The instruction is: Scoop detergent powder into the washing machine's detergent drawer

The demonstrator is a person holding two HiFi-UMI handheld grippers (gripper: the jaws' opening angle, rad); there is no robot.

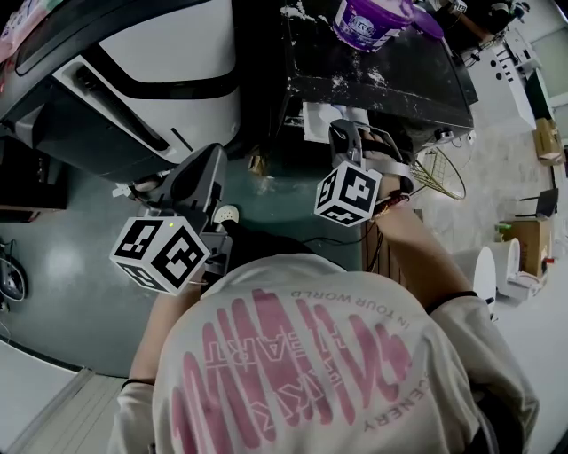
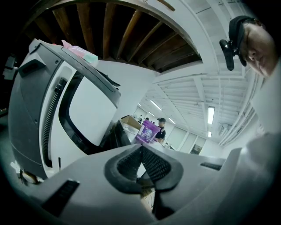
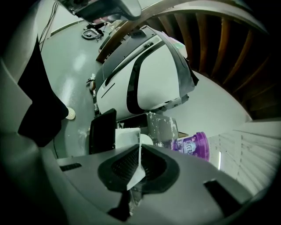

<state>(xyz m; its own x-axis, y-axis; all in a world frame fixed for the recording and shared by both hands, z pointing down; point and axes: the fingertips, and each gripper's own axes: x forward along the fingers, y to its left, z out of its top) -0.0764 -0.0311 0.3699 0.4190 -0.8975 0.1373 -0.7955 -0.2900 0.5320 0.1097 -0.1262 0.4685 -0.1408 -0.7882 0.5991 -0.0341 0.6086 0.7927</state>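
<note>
**A:** Two grippers, so how do we stand with each?

**B:** Our right gripper has its jaws pinched on the thin white handle of the scoop, edge-on between the pads. Our left gripper has its pads met at the tips with nothing in them.

**A:** And where is everything else?

**B:** The purple detergent tub stands at the far end of the dark stand. The washing machine is off to our left. We can't pick out the drawer for certain, nor tell whether the scoop is loaded.

**A:** What could go wrong from here?

**B:** We think the handle could pivot, since it is a narrow blade held only by the pad tips. If the scoop's bowl swings, the powder goes on the floor. White powder is already scattered across the stand, so spilling looks easy here. A tilted wrist on the way to the machine would do the same.

**A:** What's the count?

**B:** We count one tub, one scoop, one machine, one stand and two grippers.
</note>
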